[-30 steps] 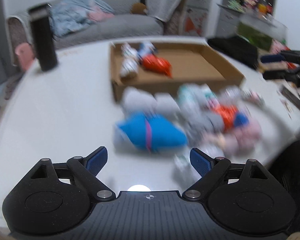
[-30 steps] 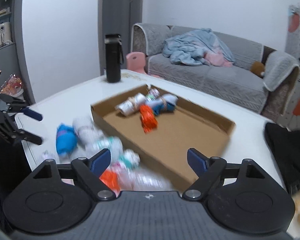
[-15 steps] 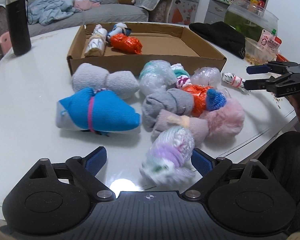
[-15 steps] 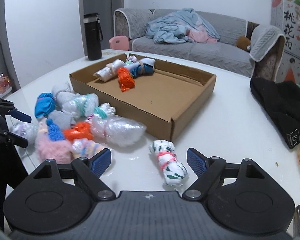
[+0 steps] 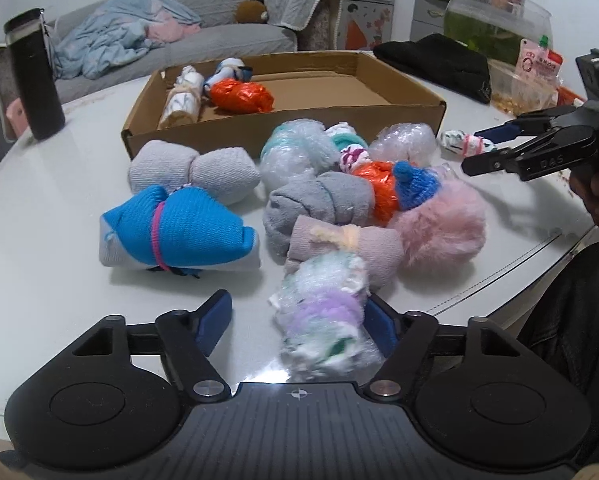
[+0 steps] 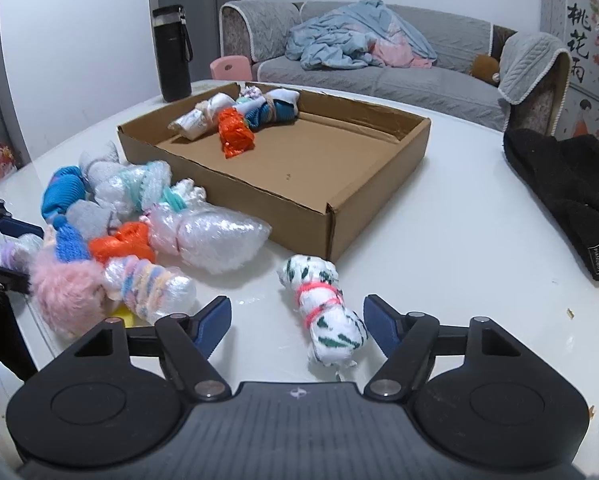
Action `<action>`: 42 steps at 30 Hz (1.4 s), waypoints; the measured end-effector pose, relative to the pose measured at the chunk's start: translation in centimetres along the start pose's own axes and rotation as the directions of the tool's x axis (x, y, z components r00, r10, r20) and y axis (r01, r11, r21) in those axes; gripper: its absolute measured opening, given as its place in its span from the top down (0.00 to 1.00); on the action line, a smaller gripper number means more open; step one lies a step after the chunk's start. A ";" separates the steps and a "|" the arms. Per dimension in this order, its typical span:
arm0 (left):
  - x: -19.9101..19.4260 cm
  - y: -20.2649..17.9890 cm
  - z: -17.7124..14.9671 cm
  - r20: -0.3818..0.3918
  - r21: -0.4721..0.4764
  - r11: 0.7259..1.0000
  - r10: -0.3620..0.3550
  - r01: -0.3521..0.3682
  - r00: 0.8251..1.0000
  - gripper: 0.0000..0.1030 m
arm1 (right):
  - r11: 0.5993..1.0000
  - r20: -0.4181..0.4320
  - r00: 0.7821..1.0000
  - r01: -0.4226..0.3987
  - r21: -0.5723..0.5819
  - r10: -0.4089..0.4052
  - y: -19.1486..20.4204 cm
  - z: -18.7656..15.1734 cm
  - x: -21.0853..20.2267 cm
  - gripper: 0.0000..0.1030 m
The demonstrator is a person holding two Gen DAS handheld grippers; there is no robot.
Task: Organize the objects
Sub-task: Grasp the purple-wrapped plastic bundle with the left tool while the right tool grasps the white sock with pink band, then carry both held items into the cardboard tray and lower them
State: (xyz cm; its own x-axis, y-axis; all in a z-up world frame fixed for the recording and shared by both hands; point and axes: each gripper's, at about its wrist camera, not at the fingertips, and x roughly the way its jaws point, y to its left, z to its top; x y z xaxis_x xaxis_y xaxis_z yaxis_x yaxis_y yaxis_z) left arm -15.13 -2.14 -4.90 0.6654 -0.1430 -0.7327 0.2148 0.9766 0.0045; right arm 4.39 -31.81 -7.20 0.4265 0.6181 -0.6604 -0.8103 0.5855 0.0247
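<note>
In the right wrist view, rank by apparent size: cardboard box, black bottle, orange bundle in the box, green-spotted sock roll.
1. Cardboard box
2. Black bottle
3. Green-spotted sock roll, though it is nearest the camera
4. Orange bundle

The last two are close; nearness makes their order unsure.

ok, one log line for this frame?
left gripper: closing around purple bundle | right gripper: closing around spotted sock roll | box: three rolls inside

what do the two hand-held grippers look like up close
Both match: each hand-held gripper, left and right, has a black body with ribbed grey centre, two round black lobes with silver screws, and angular black fingers tipped with blue pads. Side-on, white lettering marks one finger.
</note>
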 end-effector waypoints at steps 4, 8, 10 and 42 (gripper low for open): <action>-0.1 0.0 0.1 0.006 0.005 1.000 -0.002 0.002 1.000 0.40 | 1.000 -0.008 1.000 0.010 0.004 -0.010 -0.2 -0.2 -0.1 0.41; -0.2 0.3 0.1 0.010 -0.008 1.000 -0.006 0.006 1.000 0.51 | 1.000 -0.015 1.000 0.019 0.009 -0.019 -0.3 -0.4 -0.2 0.50; -0.3 0.4 0.0 0.014 -0.018 1.000 -0.011 0.011 1.000 0.52 | 1.000 -0.016 1.000 0.021 0.007 -0.021 -0.1 -0.3 -0.2 0.58; -5.9 8.3 9.3 0.156 -0.065 0.993 0.111 -0.101 0.982 0.55 | 0.998 0.180 0.983 -0.042 0.048 0.032 -0.1 7.3 -5.6 0.68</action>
State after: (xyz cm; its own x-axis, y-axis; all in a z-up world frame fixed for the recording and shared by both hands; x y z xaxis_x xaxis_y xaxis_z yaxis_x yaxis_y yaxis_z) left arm -10.61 5.28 5.75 0.7884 -0.0574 -0.6125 0.0992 0.9945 0.0345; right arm 5.04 -31.48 1.94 0.4652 0.7209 -0.5137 -0.8071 0.5838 0.0884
